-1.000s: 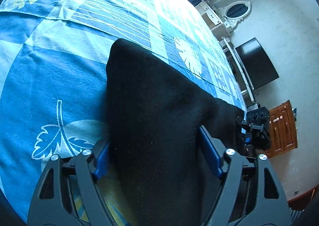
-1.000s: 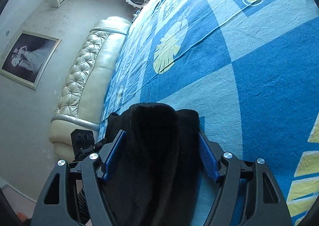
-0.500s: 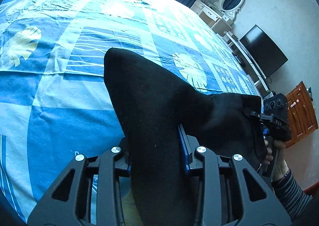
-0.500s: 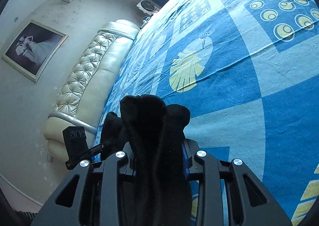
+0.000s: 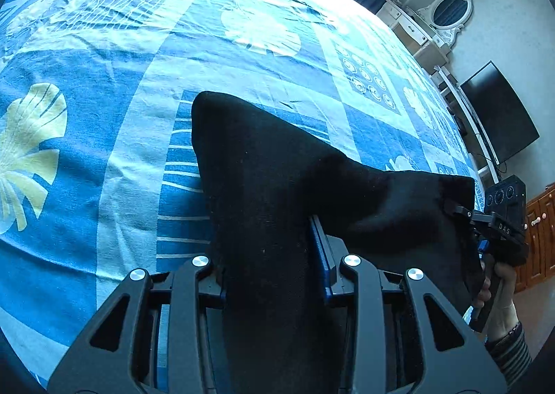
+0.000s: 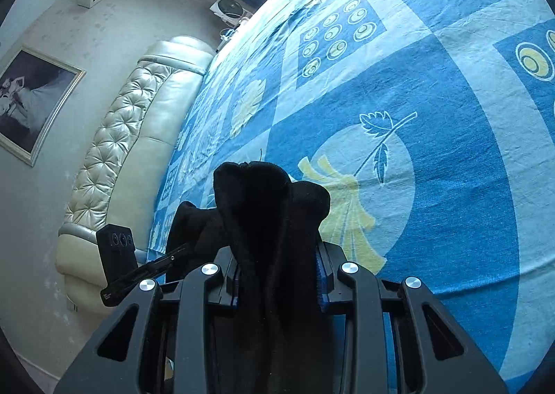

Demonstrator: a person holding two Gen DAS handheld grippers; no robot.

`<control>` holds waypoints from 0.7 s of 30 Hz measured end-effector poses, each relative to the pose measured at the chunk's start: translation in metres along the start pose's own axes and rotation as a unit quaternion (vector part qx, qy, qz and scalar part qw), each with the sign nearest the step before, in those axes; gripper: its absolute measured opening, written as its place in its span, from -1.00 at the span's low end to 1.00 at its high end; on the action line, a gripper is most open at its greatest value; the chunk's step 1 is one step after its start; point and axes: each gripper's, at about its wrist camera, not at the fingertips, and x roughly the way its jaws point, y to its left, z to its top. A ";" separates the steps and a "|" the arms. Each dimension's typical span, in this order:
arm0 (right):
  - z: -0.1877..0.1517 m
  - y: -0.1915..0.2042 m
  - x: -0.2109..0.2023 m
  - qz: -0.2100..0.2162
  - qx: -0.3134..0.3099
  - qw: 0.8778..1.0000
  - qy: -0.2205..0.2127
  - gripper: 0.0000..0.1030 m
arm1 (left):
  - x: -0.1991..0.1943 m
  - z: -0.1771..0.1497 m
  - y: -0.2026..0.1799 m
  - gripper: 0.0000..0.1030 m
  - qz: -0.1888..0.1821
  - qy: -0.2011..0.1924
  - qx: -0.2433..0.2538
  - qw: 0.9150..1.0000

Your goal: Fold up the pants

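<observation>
The step in hand looks like the carry of a fold: the black pants (image 5: 277,192) are pinched at two spots along one edge and held up over the blue patterned bedspread (image 5: 104,158), ready to be laid over. The left gripper (image 5: 270,255) is clenched on a thick bunch of the cloth, its blue pads pressing in from both sides. The right gripper (image 6: 277,262) is clamped the same way on another bunch, with folds of fabric bulging up above its jaws. Between the two grips the cloth hangs in a slack span, and in the left wrist view its far corner rises to a point above the bedspread.

Seen from the left wrist, the right gripper sits at the far right end of the pants, near the edge of the bedspread, with the person's hand (image 5: 499,286) wrapped round its handle and a striped sleeve (image 5: 510,349) below it. Both grippers tilt downward toward the bedspread, the left one more steeply. From the right wrist, the left gripper (image 6: 145,269) shows just beyond the pants, toward the padded headboard (image 6: 114,151).

The next move probably calls for carrying both held points together across the bedspread, keeping the edge level and taut, then lowering it flat before letting go. Uneven travel could skew the fold.
</observation>
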 end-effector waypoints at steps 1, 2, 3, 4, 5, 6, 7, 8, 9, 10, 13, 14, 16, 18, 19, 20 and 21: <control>0.000 -0.009 0.003 0.010 0.019 1.000 0.004 -0.39 | 0.001 -0.001 0.004 -0.29 -0.010 -0.002 -0.006 1.000; -0.001 -0.018 0.005 0.024 0.037 0.999 0.005 -0.38 | 0.001 -0.002 0.007 -0.27 -0.017 -0.003 -0.009 1.000; -0.003 -0.023 0.005 0.036 0.048 0.998 0.003 -0.38 | 0.001 -0.004 0.007 -0.24 -0.018 -0.005 -0.007 1.000; -0.004 -0.025 0.005 0.042 0.051 0.998 0.000 -0.38 | 0.001 -0.005 0.007 -0.23 -0.017 -0.009 -0.004 1.000; -0.006 -0.026 0.005 0.046 0.052 0.998 -0.002 -0.37 | 0.001 -0.007 0.007 -0.22 -0.015 -0.012 -0.003 1.000; -0.007 -0.027 0.004 0.050 0.055 0.997 -0.002 -0.35 | 0.002 -0.008 0.007 -0.19 -0.014 -0.014 -0.003 1.000; -0.007 -0.028 0.004 0.054 0.059 0.997 0.000 -0.34 | 0.002 -0.008 0.007 -0.17 -0.013 -0.015 -0.005 1.000; -0.008 -0.027 0.002 0.057 0.061 0.996 0.001 -0.32 | 0.002 -0.008 0.008 -0.10 -0.011 -0.016 -0.007 1.000; -0.009 -0.026 0.001 0.059 0.062 0.996 0.000 -0.28 | 0.001 -0.008 0.007 -0.03 -0.010 -0.017 -0.007 1.000; -0.011 -0.026 0.000 0.062 0.062 0.996 0.000 -0.25 | 0.000 -0.009 0.007 0.00 -0.007 -0.020 -0.005 1.000; -0.018 -0.026 -0.008 0.073 0.069 0.995 -0.005 -0.14 | -0.008 -0.014 0.005 0.15 -0.002 -0.031 0.001 1.000; -0.021 -0.027 -0.011 0.077 0.074 0.994 -0.008 -0.11 | -0.011 -0.017 0.007 0.18 -0.005 -0.032 -0.003 0.999; -0.030 -0.030 -0.020 0.087 0.080 0.993 -0.012 -0.06 | -0.018 -0.024 0.011 0.21 -0.013 -0.032 -0.018 0.999; -0.043 -0.032 -0.032 0.099 0.080 0.992 -0.018 0.04 | -0.029 -0.035 0.012 0.24 -0.013 -0.041 -0.027 0.999; -0.050 -0.033 -0.038 0.105 0.079 0.991 -0.023 0.07 | -0.037 -0.042 0.012 0.28 -0.008 -0.049 -0.029 0.998; -0.057 -0.033 -0.044 0.109 0.078 0.991 -0.026 0.10 | -0.044 -0.050 0.011 0.40 0.000 -0.057 -0.029 0.998; -0.065 -0.034 -0.050 0.113 0.077 0.990 -0.029 0.12 | -0.050 -0.059 0.009 0.44 0.014 -0.065 -0.028 0.997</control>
